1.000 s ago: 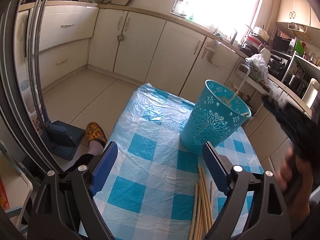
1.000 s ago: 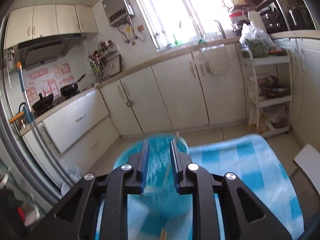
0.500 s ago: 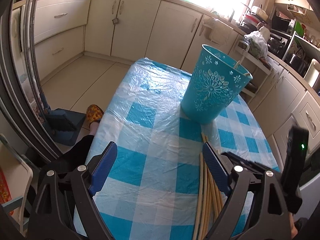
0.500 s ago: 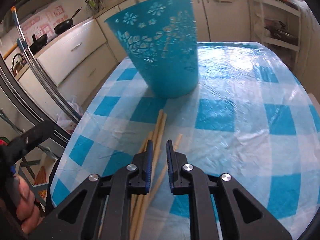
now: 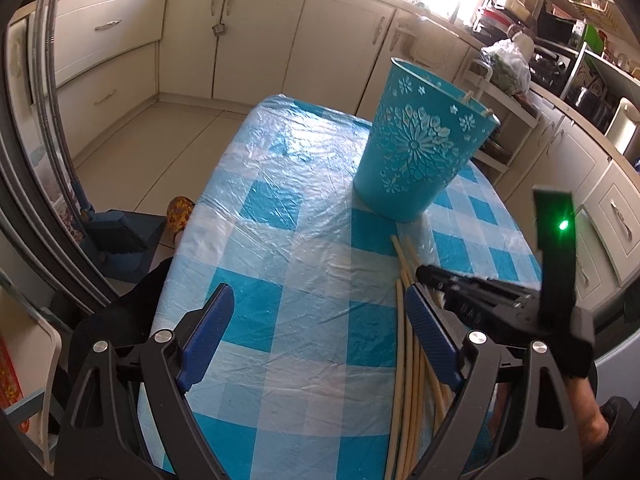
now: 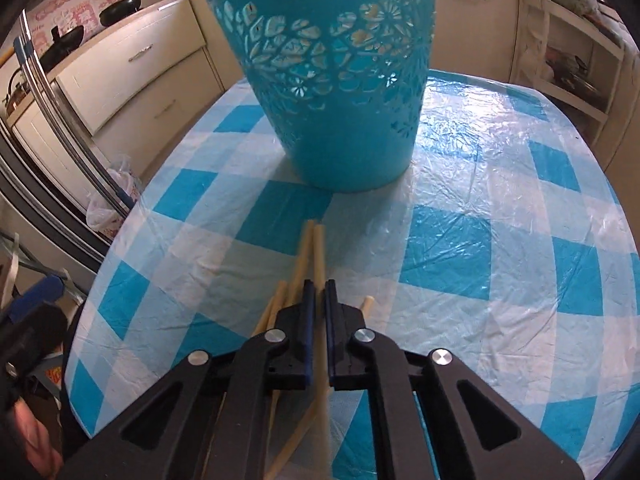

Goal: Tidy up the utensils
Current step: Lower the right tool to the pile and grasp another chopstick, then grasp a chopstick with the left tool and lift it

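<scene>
A teal cut-out basket (image 5: 420, 148) stands on the blue checked tablecloth (image 5: 288, 240); it also fills the top of the right wrist view (image 6: 332, 80). Chopstick tips show at its rim (image 5: 476, 100). Several pale wooden chopsticks (image 5: 408, 360) lie in a bundle in front of it. My right gripper (image 6: 319, 286) is down on the bundle, its jaws closed around one chopstick (image 6: 319, 248); it shows in the left wrist view (image 5: 424, 272). My left gripper (image 5: 316, 320) is open and empty above the cloth, left of the bundle.
The table edge drops to the floor on the left, where a dustpan (image 5: 116, 236) and a slippered foot (image 5: 178, 216) are. Cream kitchen cabinets (image 5: 256, 40) run along the back. A white rack (image 6: 568, 48) stands beyond the table's far right.
My right gripper came down from above the basket to the chopstick bundle and its jaws narrowed around one stick. My left gripper tilted downward and stayed open.
</scene>
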